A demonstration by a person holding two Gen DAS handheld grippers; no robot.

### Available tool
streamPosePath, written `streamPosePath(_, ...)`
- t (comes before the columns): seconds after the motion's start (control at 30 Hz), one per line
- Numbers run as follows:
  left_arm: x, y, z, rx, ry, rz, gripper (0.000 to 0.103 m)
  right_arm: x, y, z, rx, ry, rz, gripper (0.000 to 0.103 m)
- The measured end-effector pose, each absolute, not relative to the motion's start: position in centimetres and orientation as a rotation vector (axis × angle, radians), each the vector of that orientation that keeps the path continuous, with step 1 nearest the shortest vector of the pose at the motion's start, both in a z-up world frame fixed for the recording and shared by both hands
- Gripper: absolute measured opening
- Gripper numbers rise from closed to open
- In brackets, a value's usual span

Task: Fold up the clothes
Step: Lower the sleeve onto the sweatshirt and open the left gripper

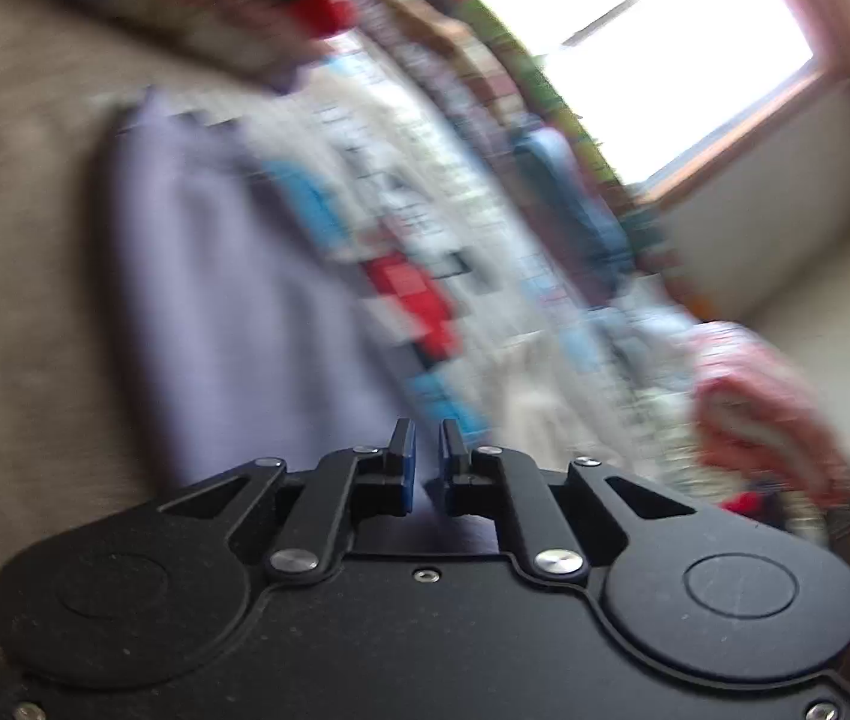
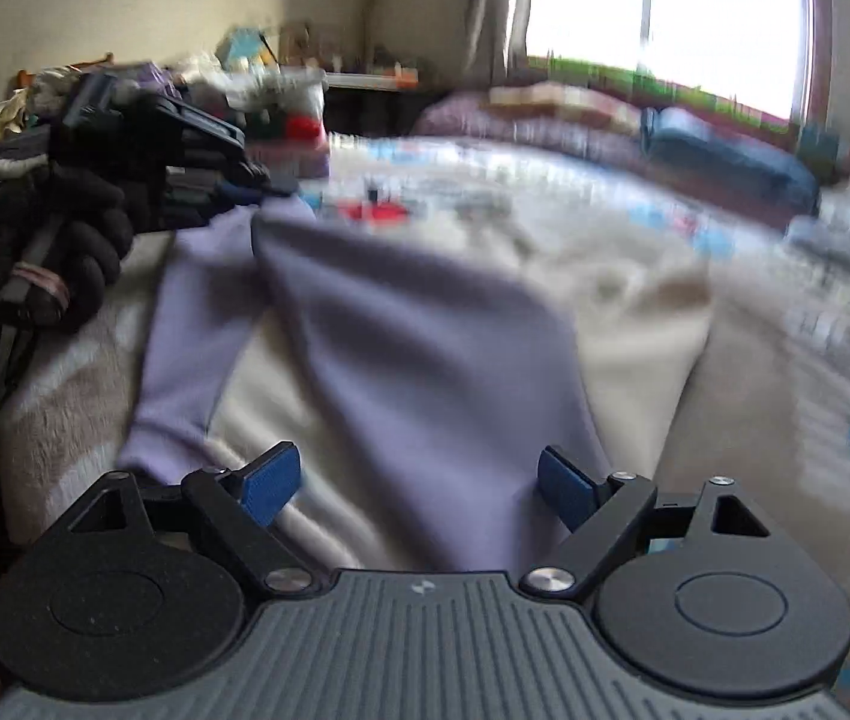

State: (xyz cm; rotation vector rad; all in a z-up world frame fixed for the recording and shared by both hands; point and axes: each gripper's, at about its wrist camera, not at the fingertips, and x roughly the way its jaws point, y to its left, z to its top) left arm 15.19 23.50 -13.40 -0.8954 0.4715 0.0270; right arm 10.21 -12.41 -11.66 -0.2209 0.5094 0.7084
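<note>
A lavender garment (image 2: 401,348) lies on a beige blanket (image 2: 59,420) on a bed, with one edge lifted toward the upper left. My left gripper (image 2: 272,192), held by a black-gloved hand (image 2: 59,240), is shut on that raised edge. In the left wrist view the left gripper (image 1: 426,456) shows its blue pads (image 1: 405,468) nearly together, with lavender cloth (image 1: 233,312) stretching away beyond them. My right gripper (image 2: 419,480) stands open low over the near part of the garment, its blue pads (image 2: 272,483) wide apart and touching nothing I can make out. Both views are blurred.
A white sheet (image 2: 544,222) with red and blue prints covers the bed beyond the garment. A blue pillow (image 2: 724,156) lies at the far right. A heap of clothes (image 2: 281,102) sits at the back left. A bright window (image 2: 664,12) is behind. A red-and-white cloth (image 1: 760,408) lies at the right.
</note>
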Motion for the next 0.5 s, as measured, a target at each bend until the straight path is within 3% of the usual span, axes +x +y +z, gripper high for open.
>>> streamPosePath(0.07,15.0,23.3,-12.7,-0.881,0.474,0.014,0.007,9.8,-12.5,-11.7,-0.215,0.503,0.705,0.086)
streamPosePath(0.1,15.0,22.9,-11.9,-0.834,0.471,0.003,0.017,9.6,-12.6,-11.7,-0.213,0.494,0.706,0.086)
streamPosePath(0.13,15.0,22.3,-10.9,-0.765,0.468,-0.002,0.032,9.4,-12.7,-11.7,-0.209,0.485,0.708,0.086)
streamPosePath(0.2,15.2,21.2,-9.3,-0.641,0.475,-0.028,0.042,9.2,-13.1,-11.7,-0.196,0.469,0.713,0.086)
streamPosePath(0.47,19.9,18.4,-8.9,-0.304,0.699,-0.184,0.042,9.7,-14.3,-11.7,-0.132,0.437,0.725,0.086)
streamPosePath(0.5,20.4,18.0,-9.2,-0.269,0.726,-0.203,0.020,9.7,-14.3,-11.6,-0.129,0.437,0.727,0.086)
